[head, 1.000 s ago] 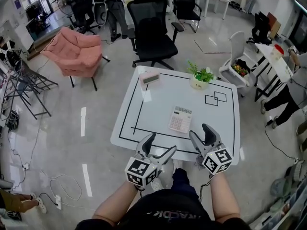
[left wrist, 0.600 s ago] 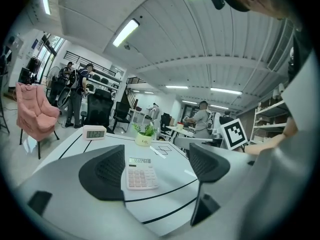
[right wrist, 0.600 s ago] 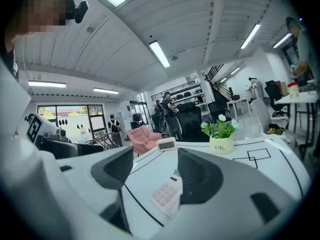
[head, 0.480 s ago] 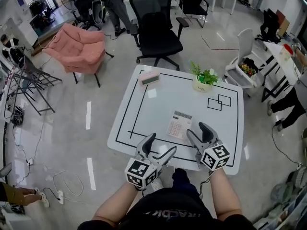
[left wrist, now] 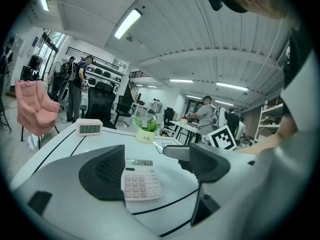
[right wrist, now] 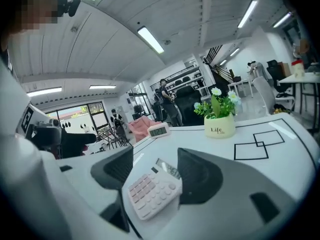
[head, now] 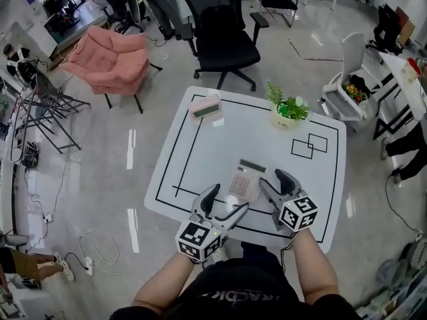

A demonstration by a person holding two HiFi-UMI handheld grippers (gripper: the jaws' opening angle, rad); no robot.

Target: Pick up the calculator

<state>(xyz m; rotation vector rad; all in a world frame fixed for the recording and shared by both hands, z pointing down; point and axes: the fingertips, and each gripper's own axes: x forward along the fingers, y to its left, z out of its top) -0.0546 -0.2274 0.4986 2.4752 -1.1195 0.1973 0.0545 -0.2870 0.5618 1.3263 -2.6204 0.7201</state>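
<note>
Left fingers: your left gripper [left wrist: 150, 170] has its two dark fingers spread wide and holds nothing. It hovers over the near edge of the table.
Right fingers: your right gripper [right wrist: 152, 170] is released too, with its fingers well apart. The calculator shows in the gap between them, ungrasped.
Calculator: the white flat calculator with pale pink keys [head: 245, 179] lies flat on the white square table with black line markings [head: 200, 145]. It is near the front edge, just ahead of both grippers and closer to your right one.
Contact: you cannot tell from any view whether a right finger touches the calculator's edge.
Count: one calculator, one small pink-and-white digital clock [head: 205, 107], one pot, two grippers.
Container: the white round pot marked "Life" [head: 283, 120] holds a green leafy plant with white flowers [head: 287, 104]. It stands at the table's far right, well apart from the calculator.
</note>
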